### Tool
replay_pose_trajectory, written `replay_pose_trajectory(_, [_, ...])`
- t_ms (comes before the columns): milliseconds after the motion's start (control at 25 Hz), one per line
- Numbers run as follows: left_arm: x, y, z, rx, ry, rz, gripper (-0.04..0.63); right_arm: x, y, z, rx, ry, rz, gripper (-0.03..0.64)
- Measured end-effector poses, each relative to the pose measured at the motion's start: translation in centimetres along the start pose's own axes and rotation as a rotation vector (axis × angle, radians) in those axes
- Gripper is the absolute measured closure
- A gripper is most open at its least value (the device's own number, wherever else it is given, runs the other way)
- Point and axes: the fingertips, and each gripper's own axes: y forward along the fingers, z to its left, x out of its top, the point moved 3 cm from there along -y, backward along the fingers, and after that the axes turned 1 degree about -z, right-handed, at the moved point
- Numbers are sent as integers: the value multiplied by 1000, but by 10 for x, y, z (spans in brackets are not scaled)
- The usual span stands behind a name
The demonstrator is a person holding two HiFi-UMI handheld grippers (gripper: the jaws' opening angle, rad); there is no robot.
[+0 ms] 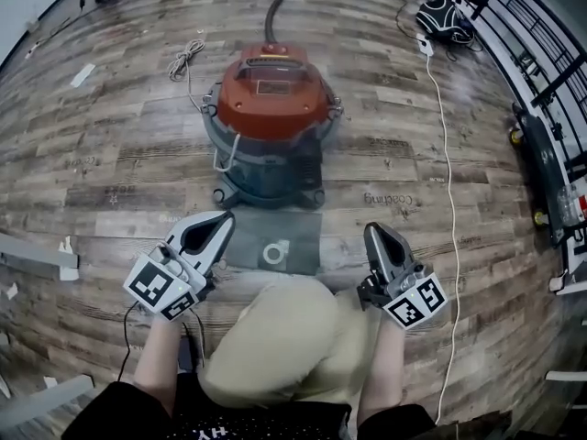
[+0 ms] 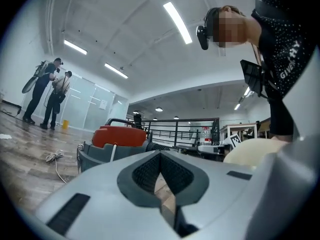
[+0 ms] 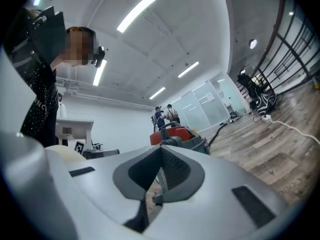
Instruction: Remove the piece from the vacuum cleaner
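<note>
Covering the whole room, a floor (image 1: 110, 154) of worn brown planks is showing scuffs. A white cable (image 1: 448, 181) is trailing down its right side, a coiled cord (image 1: 186, 60) is lying at the upper left, and a black railing (image 1: 541, 53) is closing off the right edge. Long ceiling lights (image 2: 177, 21) are glowing overhead, and two people (image 2: 50, 91) are standing far off by a glass wall. The vacuum cleaner (image 1: 271, 122) is sitting in the middle of the floor, a blue-grey drum under a red lid, with a dark hose (image 1: 278, 7) leading away from it. The piece (image 1: 273, 243), a flat grey bag with a pale ring in its middle, is lying on the planks just in front of the drum's base. The left gripper (image 1: 223, 216) and the right gripper (image 1: 374, 230) are hovering on either side of it, each with its jaws clenched together on nothing.
</note>
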Motion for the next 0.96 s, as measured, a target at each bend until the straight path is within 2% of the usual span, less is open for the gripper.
replay_pose_trajectory(280, [-9,5,-10,-46,23,42,588,4,-6,4,4,-69,8,606])
replay_pose_trajectory(680, [-19,1,-10,-54,5,76,588,3,2,12,46,-86,19,606])
replay_pose_trajectory(960, [-21,10,-18,-74,25,90,588,1,-1,7,46,-68,14,606])
